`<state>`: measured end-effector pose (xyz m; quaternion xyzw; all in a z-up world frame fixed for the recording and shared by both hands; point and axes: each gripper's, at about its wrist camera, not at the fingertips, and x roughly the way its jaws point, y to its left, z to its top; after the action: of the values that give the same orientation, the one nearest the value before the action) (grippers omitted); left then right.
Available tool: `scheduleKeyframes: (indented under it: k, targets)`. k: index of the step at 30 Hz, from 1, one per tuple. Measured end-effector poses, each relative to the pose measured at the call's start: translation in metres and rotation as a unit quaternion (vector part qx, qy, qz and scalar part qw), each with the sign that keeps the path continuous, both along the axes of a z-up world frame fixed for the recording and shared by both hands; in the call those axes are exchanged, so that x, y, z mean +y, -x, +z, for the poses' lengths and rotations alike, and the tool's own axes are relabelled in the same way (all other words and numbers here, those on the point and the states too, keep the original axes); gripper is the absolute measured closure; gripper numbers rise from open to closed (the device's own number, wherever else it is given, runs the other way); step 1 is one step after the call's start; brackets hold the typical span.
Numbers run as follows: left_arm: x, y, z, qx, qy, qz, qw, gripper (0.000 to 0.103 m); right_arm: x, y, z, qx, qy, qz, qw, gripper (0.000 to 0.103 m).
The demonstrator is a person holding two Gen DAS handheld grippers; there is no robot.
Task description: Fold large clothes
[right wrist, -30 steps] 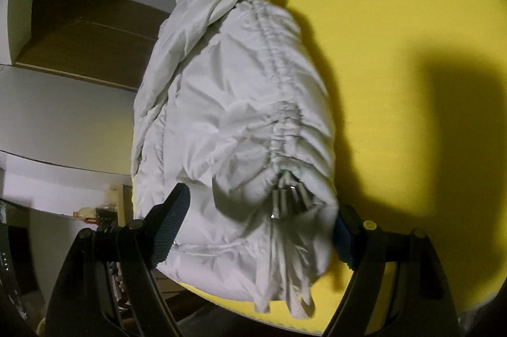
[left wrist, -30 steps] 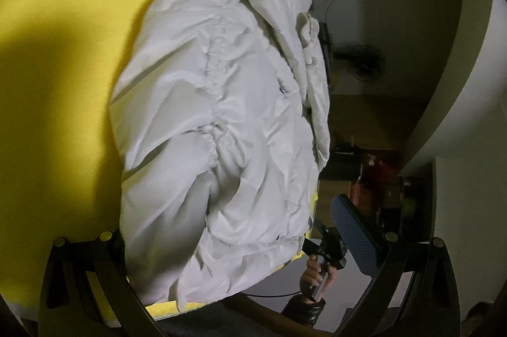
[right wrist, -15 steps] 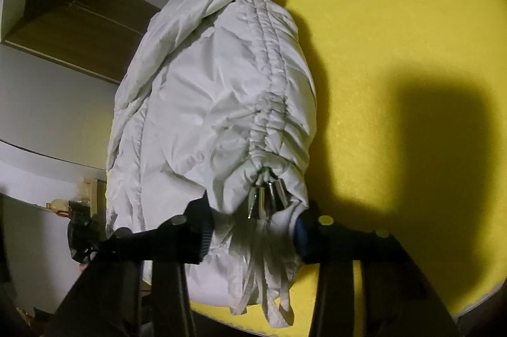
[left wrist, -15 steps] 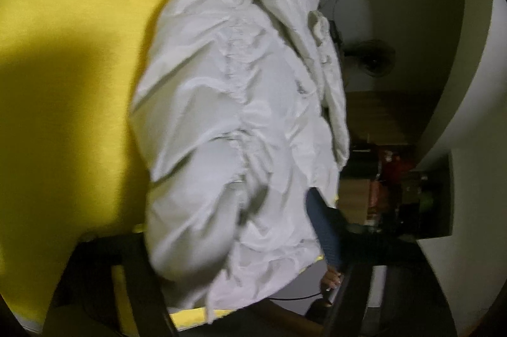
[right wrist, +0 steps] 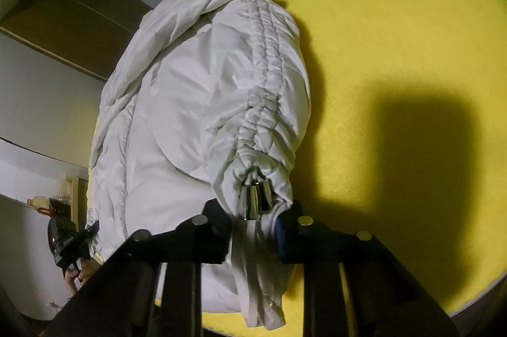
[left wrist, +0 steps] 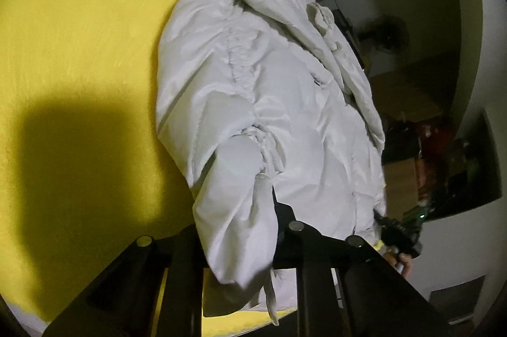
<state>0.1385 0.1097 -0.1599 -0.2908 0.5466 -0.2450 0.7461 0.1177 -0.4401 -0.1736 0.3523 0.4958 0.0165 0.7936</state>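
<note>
A white puffy jacket (left wrist: 285, 102) lies bunched on a yellow surface (left wrist: 79, 51). In the left wrist view my left gripper (left wrist: 240, 229) is at the near sleeve end. Its jaws are closing, and the pads press the white fabric from both sides. In the right wrist view the jacket (right wrist: 196, 102) shows a gathered sleeve seam. My right gripper (right wrist: 255, 226) is closing on that sleeve's cuff, just below the metal cord ends (right wrist: 258, 197), and its blue pad (right wrist: 280, 234) presses against the cloth. Each view also shows the other gripper small at the jacket's far corner.
The yellow surface (right wrist: 396, 35) ends in a rounded edge close to both grippers, with dark shadows across it. Beyond the jacket are a standing fan (left wrist: 386, 35), cluttered shelves (left wrist: 443, 153) and a wooden cabinet (right wrist: 63, 4). A hand (left wrist: 402, 264) holds the right gripper.
Both grippers went from wide open around the sleeve ends to closed on the fabric. Both views rolled a little, and the jacket shifted rightward in the left wrist view.
</note>
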Motion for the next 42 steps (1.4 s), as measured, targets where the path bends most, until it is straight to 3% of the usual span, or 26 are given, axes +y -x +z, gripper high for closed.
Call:
scheduleKeyframes:
  k: [3, 6, 9, 14, 18, 22, 27, 31, 42]
  targets:
    - [0.001, 0.003, 0.015, -0.015, 0.001, -0.008, 0.9999, 0.092, -0.002, 0.002, 0.009, -0.008, -0.007, 0.0, 1.0, 0.091]
    - [0.007, 0.011, 0.045, -0.055, 0.014, -0.011, 0.9983, 0.092, -0.014, 0.009, 0.027, -0.035, -0.047, -0.002, 0.998, 0.094]
    - [0.008, 0.015, 0.063, -0.079, -0.008, -0.015, 0.9968, 0.092, -0.012, 0.013, 0.048, -0.062, -0.05, 0.012, 0.997, 0.096]
    - [-0.008, 0.015, 0.04, -0.045, -0.034, -0.029, 0.998, 0.096, -0.002, 0.008, 0.041, -0.046, -0.049, 0.026, 0.997, 0.098]
    - [0.004, 0.025, 0.039, -0.035, -0.003, -0.024, 0.9991, 0.097, -0.009, 0.022, 0.037, -0.047, -0.076, 0.02, 0.996, 0.098]
    - [0.003, 0.04, 0.048, -0.038, 0.002, -0.031, 0.9988, 0.097, -0.009, 0.042, 0.045, -0.048, -0.085, 0.027, 0.995, 0.098]
    - [0.02, 0.056, 0.055, -0.02, 0.044, -0.037, 0.9982, 0.096, -0.016, 0.068, 0.058, -0.061, -0.095, 0.02, 0.993, 0.098]
    - [0.028, 0.042, 0.043, 0.021, 0.051, -0.033, 0.998, 0.096, -0.022, 0.063, 0.041, -0.02, -0.097, 0.02, 0.995, 0.098]
    - [0.047, 0.031, 0.167, -0.113, 0.078, -0.058, 0.9889, 0.095, -0.031, 0.081, 0.157, -0.158, -0.084, 0.061, 0.982, 0.098]
